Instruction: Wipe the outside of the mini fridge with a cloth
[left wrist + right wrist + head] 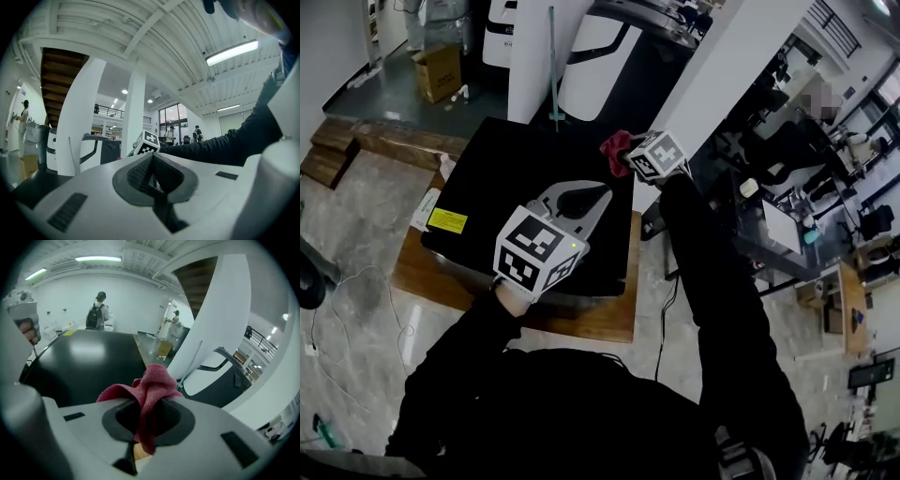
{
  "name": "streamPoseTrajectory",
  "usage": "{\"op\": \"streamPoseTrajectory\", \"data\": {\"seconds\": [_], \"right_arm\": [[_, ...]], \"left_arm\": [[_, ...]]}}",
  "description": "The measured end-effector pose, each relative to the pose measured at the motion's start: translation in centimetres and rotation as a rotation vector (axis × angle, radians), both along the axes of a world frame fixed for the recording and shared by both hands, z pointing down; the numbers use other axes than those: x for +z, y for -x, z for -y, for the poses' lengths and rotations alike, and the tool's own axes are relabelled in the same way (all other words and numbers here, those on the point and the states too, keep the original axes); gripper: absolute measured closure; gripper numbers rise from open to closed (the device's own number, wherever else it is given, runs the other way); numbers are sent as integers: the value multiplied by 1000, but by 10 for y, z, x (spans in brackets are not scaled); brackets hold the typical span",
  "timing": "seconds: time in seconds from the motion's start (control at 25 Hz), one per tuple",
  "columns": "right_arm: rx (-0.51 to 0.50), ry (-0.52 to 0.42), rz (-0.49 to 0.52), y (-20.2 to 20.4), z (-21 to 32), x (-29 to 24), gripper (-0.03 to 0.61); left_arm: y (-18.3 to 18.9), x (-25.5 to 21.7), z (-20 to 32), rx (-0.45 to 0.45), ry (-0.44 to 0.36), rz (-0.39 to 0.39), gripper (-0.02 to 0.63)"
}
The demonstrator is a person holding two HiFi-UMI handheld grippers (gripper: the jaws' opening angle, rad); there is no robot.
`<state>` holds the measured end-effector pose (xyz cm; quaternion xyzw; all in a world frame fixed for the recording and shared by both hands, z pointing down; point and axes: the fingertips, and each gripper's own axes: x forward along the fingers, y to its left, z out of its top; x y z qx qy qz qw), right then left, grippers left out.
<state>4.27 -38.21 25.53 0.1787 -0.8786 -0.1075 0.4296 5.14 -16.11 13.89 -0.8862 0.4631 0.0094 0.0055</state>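
Open hall with pale stone floor [356, 234], white column [534, 56] behind the work area, and a cardboard box [439, 70] far back on the left. Low wooden platform [605, 319] sits on the floor and carries the mini fridge [502, 202]. Only the fridge's glossy black top shows from the head view; the side walls are mostly hidden from above.

Left tongs [598, 195] hang over the near right part of the fridge top, tips pointing away from the person. Left gripper view shows the left tongs [151, 159] pressed together with nothing between them.

Right tongs [625, 155] are at the far right corner of the top, clamped tight on a red cloth [616, 147]. In the right gripper view the cloth [152, 380] bunches up out of the right tongs [147, 401], and a short tail hangs below the pads. Can't tell if the cloth touches the surface.

Key relation: from the cloth, the black top [89, 362] spreads ahead and to the left in that view, so nearly all the wipeable surface lies to the left of the right tongs and back toward the person. The top looks roughly square, with no strong long axis. The right arm is the one placed to wipe; the left is free, probably for bracing. Likely next step is a sweep leftward across the top, with the sides yet to do.

Small yellow label [447, 221] sits at the near left edge of the top.
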Motion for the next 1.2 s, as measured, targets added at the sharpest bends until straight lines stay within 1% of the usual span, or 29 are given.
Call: {"op": "streamPoseTrajectory", "data": {"seconds": [0.12, 0.2, 0.24, 0.36, 0.6, 0.72, 0.88, 1.04, 1.2], "right_arm": [[24, -16, -63, 14, 3, 17, 523], [24, -33, -85, 23, 0, 20, 526], [25, -25, -84, 26, -4, 20, 528], [31, 29, -37, 32, -23, 21, 529], [45, 65, 29, 49, -69, 22, 529], [28, 89, 34, 46, -99, 21, 529], [-10, 138, -1, 39, -152, 25, 529], [-57, 141, -44, 30, -198, 32, 529], [-107, 157, -61, 22, -244, 32, 529]], "left_arm": [[18, 3, -7, 2, -14, 26, 609], [32, 2, -16, 13, -22, 23, 609], [39, 2, -21, 18, -24, 22, 609], [57, 8, -34, 39, -15, 10, 609], [78, 27, -46, 102, 20, -17, 609], [74, 33, -53, 114, 17, -19, 609], [61, 36, -75, 110, 8, -27, 609], [43, 46, -94, 91, 5, -25, 609], [25, 49, -121, 64, 16, -12, 609]]}}
